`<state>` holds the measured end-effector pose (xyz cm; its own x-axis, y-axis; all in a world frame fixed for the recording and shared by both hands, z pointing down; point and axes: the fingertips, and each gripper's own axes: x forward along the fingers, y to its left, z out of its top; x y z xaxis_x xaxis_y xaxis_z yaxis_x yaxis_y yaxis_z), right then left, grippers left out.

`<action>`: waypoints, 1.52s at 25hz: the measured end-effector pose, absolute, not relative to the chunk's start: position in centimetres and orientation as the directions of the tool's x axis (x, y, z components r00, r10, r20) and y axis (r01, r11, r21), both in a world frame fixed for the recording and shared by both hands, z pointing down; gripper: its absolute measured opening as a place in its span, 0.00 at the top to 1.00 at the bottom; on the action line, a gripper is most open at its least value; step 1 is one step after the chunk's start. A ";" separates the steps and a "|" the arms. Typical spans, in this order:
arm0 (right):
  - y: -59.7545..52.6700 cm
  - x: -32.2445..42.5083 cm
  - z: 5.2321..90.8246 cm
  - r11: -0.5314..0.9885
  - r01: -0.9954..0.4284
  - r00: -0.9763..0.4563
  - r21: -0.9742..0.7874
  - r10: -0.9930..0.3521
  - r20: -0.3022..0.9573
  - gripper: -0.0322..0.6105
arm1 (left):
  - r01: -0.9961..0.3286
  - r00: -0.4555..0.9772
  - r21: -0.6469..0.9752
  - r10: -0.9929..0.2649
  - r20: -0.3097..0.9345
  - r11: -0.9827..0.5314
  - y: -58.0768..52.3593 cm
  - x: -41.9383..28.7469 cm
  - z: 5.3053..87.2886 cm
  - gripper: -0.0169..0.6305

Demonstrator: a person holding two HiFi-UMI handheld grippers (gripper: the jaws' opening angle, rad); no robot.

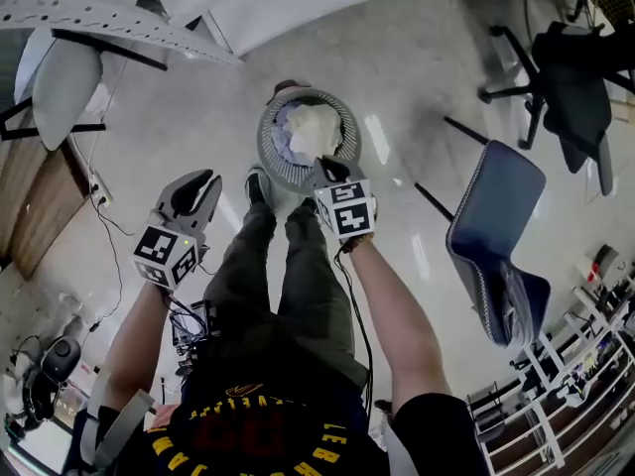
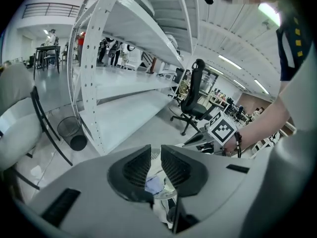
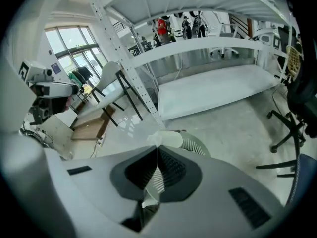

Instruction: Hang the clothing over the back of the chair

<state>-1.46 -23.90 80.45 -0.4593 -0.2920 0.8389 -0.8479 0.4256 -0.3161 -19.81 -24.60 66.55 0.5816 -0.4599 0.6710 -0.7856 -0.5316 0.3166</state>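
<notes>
- We see the right gripper (image 1: 328,167) with its jaws pressed together on a fold of the cream-white cloth garment (image 1: 314,127). In the right gripper view (image 3: 157,150), a tuft of that fabric (image 3: 166,138) pokes out just past the closed tips.
- The rest of the garment lies heaped in the round grey slatted plastic basket (image 1: 270,157). The basket stands on the pale glossy floor (image 1: 417,58), just beyond the person's feet.
- We find the left gripper (image 1: 198,184) off to the left of the basket, apart from it.
- Its jaws stand a narrow slit apart with nothing clamped. Through the slit, the left gripper view (image 2: 156,157) shows only the basket and a scrap of pale cloth below.
- The dark blue fabric chair with black legs (image 1: 496,228) stands to the right, well apart from the basket and the garment.
- A white perforated metal shelving rack (image 1: 109,16) runs across the top left of the head view.
- A black office chair (image 1: 571,77) sits at the top right.
- The person's olive-green trousers (image 1: 288,286) fill the space between the two arms.
</notes>
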 end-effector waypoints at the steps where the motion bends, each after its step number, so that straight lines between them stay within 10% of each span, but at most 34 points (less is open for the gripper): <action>1: -24.1 -1.4 78.8 0.421 -0.848 -0.466 -0.321 -0.306 0.830 0.93 | -0.785 0.584 0.316 -0.465 0.665 -0.533 -24.6 -19.8 65.3 0.91; 20: -24.7 -1.4 44.8 0.409 -0.841 -0.541 -0.354 -0.661 0.520 0.93 | -0.729 0.654 0.258 -0.534 0.536 -0.635 -24.4 -20.9 49.1 0.91; 38: -20.8 4.6 10.5 0.274 -0.960 -0.279 -0.060 -0.955 0.102 0.93 | -0.510 0.818 0.135 -0.431 0.381 -0.849 -24.3 -17.5 42.0 0.91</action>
<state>4.61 -20.85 10.46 -0.2787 -0.9550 0.1019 -0.9599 0.2738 -0.0599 -17.49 -24.26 41.97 0.8179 -0.4312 0.3809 -0.5105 -0.8493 0.1345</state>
